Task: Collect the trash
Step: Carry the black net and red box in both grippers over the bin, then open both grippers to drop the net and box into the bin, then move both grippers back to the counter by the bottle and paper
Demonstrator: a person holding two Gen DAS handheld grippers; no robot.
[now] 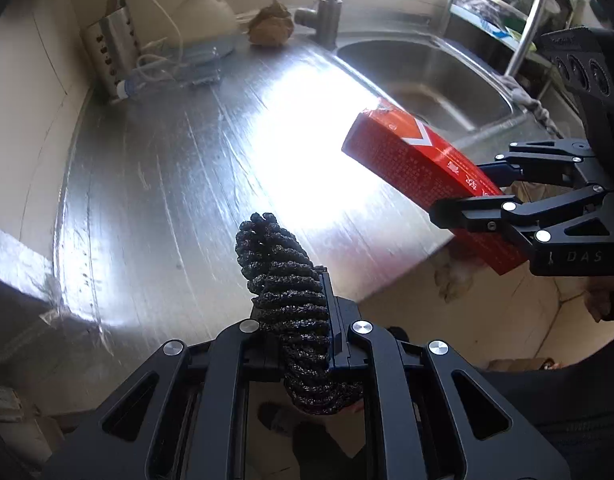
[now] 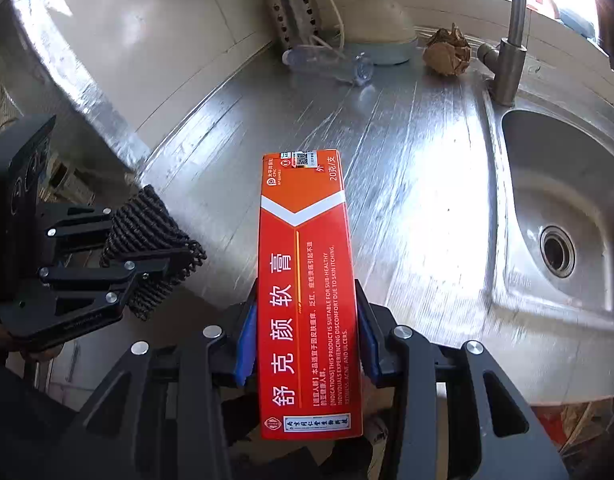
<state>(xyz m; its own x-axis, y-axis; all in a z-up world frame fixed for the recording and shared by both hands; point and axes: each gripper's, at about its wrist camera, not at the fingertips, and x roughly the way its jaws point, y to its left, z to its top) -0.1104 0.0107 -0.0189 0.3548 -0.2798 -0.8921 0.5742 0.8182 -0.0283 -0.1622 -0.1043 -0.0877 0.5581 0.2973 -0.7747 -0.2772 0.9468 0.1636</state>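
My left gripper (image 1: 307,316) is shut on a black wad of coarse woven mesh (image 1: 283,272), which sticks out past the fingertips above the steel counter's front edge. In the right wrist view the same wad (image 2: 147,216) and left gripper (image 2: 147,244) hang at the left, off the counter's corner. My right gripper (image 2: 307,316) is shut on a long red ointment box (image 2: 307,280), its blue pads pressing on the box's two long sides. In the left wrist view the red box (image 1: 403,156) slants over the counter near the sink, with the right gripper (image 1: 463,190) around its lower end.
A crumpled brown paper ball (image 2: 447,54) sits by the faucet (image 2: 511,64). A clear plastic bottle (image 2: 327,64) lies at the back wall near a perforated steel holder (image 2: 295,16) and a white domed appliance (image 2: 379,28). The sink (image 2: 567,200) is at the right of the steel counter (image 2: 407,140).
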